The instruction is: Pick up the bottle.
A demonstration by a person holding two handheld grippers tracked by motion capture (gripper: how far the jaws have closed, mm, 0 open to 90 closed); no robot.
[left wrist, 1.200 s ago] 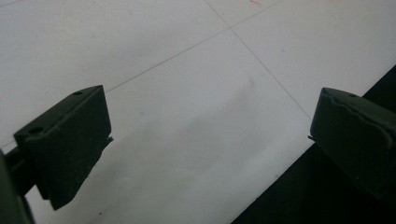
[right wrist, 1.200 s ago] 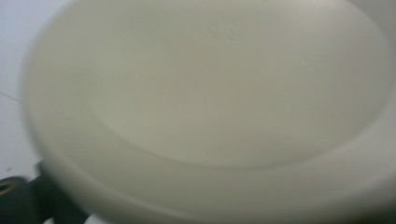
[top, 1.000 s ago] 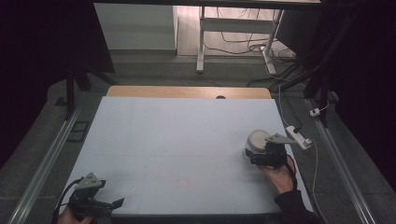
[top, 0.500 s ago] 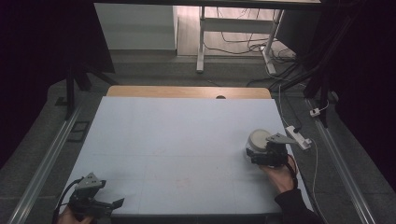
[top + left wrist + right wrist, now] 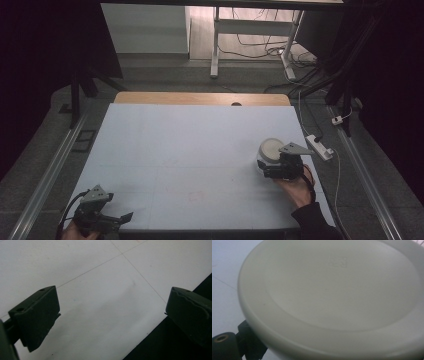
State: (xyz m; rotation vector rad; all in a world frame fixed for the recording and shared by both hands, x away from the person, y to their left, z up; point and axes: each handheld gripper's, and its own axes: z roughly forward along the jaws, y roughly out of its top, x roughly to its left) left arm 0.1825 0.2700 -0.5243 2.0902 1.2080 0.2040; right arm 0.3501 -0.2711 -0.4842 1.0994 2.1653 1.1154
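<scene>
A white round container (image 5: pixel 272 148) with a broad shallow lid (image 5: pixel 342 290) stands near the right side of the pale blue table (image 5: pixel 190 145). My right gripper (image 5: pixel 269 168) is at its near side and shut on it, a hand behind the gripper. In the right gripper view one black jaw sits tucked under the lid's rim at lower left; the other jaw is hidden by the lid. My left gripper (image 5: pixel 122 218) rests at the table's front left corner, open, with bare table between its jaws (image 5: pixel 110 317).
A white power strip (image 5: pixel 320 146) with its cable lies at the table's right edge. A wooden strip (image 5: pixel 200 98) runs along the far edge. Metal rails (image 5: pixel 55 165) flank the table. The front edge drops to dark floor (image 5: pixel 175 345) beside the left gripper.
</scene>
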